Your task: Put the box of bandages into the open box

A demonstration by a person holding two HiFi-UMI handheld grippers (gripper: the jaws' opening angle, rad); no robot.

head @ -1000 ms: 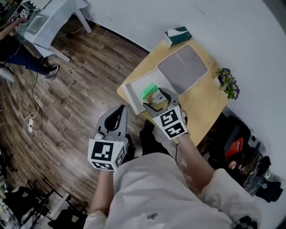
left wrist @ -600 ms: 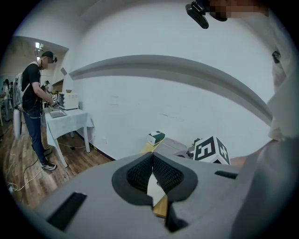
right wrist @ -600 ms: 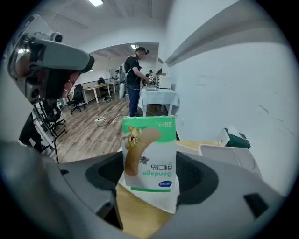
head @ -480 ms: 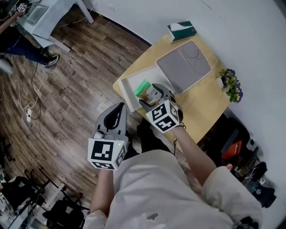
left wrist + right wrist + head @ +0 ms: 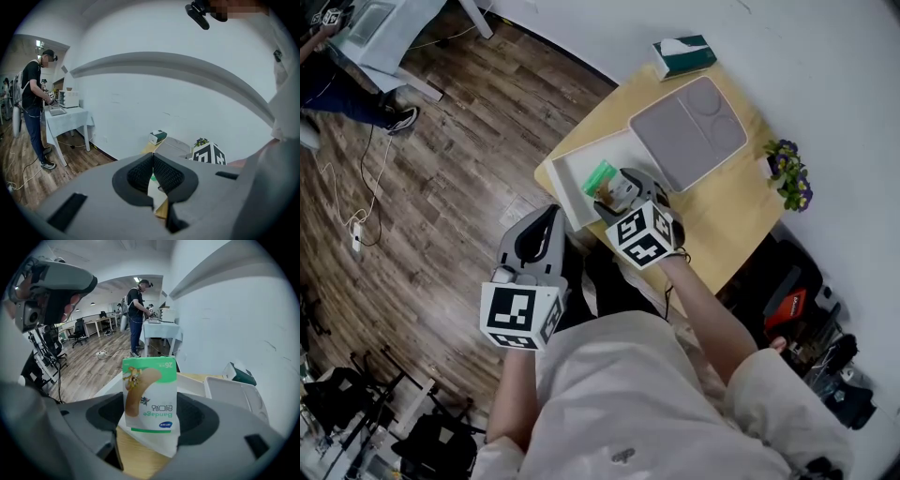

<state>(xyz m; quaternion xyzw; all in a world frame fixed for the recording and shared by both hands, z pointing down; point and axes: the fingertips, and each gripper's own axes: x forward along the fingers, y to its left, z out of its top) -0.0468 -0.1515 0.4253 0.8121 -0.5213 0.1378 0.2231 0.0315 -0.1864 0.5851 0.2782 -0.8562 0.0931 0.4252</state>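
The wooden floor (image 5: 459, 169) fills most of the head view, and a pale wooden table (image 5: 722, 216) stands against the white wall. On the table a grey lid panel (image 5: 689, 131) lies flat, and just beside it is the white open box (image 5: 570, 183), near the table's corner. The left gripper (image 5: 549, 216) hangs off the table over the floor, well apart from the work. Its own view shows its jaws pressed together with nothing between them, so it is idle. The right gripper (image 5: 617, 190) reaches over the near side of the open box with its jaws clenched on the box of bandages (image 5: 600, 176). In the right gripper view the green-and-white carton (image 5: 150, 399) stands upright in the grip, with bare tabletop below it and the white box walls just beyond. Judging by this, pickup and carry are done. What is left is lowering the carton fully inside the walls, letting go and backing out. Whether it already touches the box floor cannot be told.
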